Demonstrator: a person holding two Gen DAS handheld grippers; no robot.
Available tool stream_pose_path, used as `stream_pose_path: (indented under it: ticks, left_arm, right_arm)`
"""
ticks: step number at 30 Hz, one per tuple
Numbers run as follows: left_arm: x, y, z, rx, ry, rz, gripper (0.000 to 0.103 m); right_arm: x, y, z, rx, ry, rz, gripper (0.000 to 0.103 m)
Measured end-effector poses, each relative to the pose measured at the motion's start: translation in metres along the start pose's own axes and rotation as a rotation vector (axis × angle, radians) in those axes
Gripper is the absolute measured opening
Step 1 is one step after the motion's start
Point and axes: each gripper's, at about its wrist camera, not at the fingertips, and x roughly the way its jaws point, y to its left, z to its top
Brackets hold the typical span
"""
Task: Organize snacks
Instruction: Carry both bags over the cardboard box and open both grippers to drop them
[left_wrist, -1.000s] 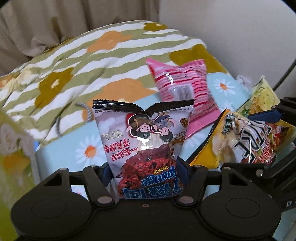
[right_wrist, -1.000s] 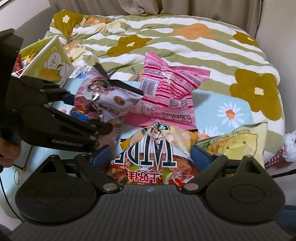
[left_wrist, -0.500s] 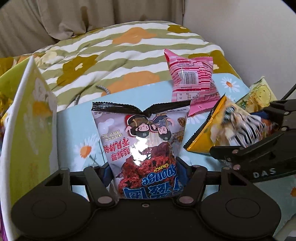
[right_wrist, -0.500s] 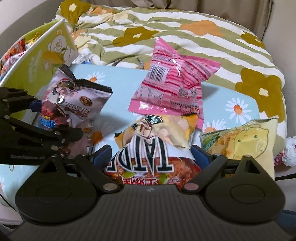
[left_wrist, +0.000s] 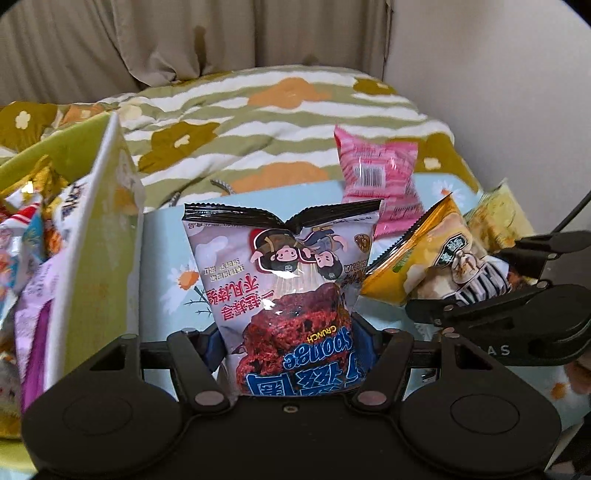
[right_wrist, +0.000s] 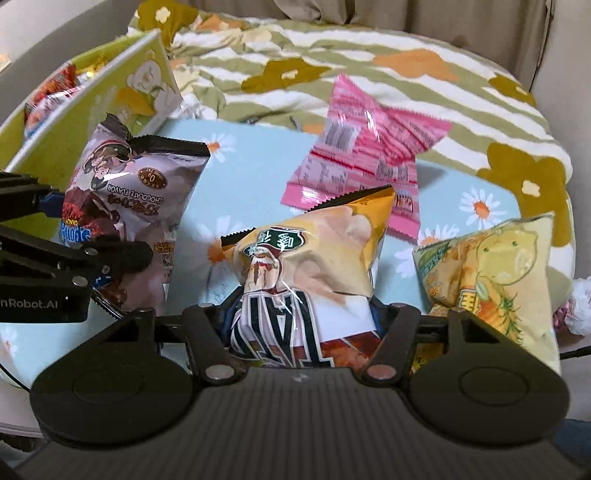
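My left gripper (left_wrist: 289, 339) is shut on a pale purple chocolate sponge snack bag (left_wrist: 284, 288), held upright and clear of the blue daisy cloth (left_wrist: 166, 240). A green open box (left_wrist: 92, 206) with several snack packets stands just left of it. My right gripper (right_wrist: 303, 317) has a yellow snack bag (right_wrist: 314, 258) between its jaws. They are closing, and the pads pinch the bag's lower part so it bunches up. In the right wrist view the left gripper (right_wrist: 92, 227) and its purple bag (right_wrist: 125, 192) are at the left.
A pink packet (right_wrist: 365, 155) lies on the cloth beyond the yellow bag. A pale lemon-print bag (right_wrist: 491, 273) lies at the right. A green striped floral quilt (right_wrist: 369, 74) is heaped behind. Curtains and a wall close the back.
The left gripper carried the purple bag leftward and up, bringing the green box into view beside it. The right jaws went from wide open to pinching the yellow bag.
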Motion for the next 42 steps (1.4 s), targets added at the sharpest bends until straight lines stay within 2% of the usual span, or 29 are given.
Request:
stream_pose_path:
  ticks: [3, 10, 16, 23, 30, 35, 39, 40, 42]
  left_arm:
    - [-0.024, -0.001, 0.002, -0.024, -0.043, 0.007, 0.07]
    - [-0.084, 0.014, 0.003, -0.103, -0.149, 0.08, 0.07]
    - [-0.126, 0.055, 0.001, -0.182, -0.221, 0.146, 0.07]
    - [-0.161, 0.12, 0.002, -0.232, -0.263, 0.205, 0.07]
    - [-0.173, 0.188, 0.005, -0.283, -0.245, 0.219, 0.07]
    - [-0.165, 0.234, 0.006, -0.307, -0.211, 0.178, 0.07]
    - [-0.149, 0.257, 0.007, -0.296, -0.176, 0.134, 0.07]
    - [-0.145, 0.261, 0.007, -0.296, -0.168, 0.122, 0.073]
    - [-0.136, 0.271, 0.007, -0.295, -0.153, 0.089, 0.089]
  right_arm:
    - [-0.018, 0.004, 0.005, 0.002, -0.04, 0.015, 0.077]
    - [-0.061, 0.016, 0.032, -0.006, -0.15, 0.077, 0.077]
    - [-0.09, 0.043, 0.059, -0.022, -0.232, 0.141, 0.077]
    - [-0.108, 0.094, 0.093, -0.019, -0.304, 0.198, 0.077]
    - [-0.105, 0.151, 0.129, -0.003, -0.325, 0.228, 0.077]
    - [-0.094, 0.185, 0.146, 0.026, -0.318, 0.23, 0.077]
    - [-0.083, 0.211, 0.155, 0.048, -0.308, 0.213, 0.077]
    - [-0.079, 0.217, 0.157, 0.053, -0.305, 0.206, 0.077]
    - [-0.073, 0.226, 0.158, 0.067, -0.299, 0.192, 0.077]
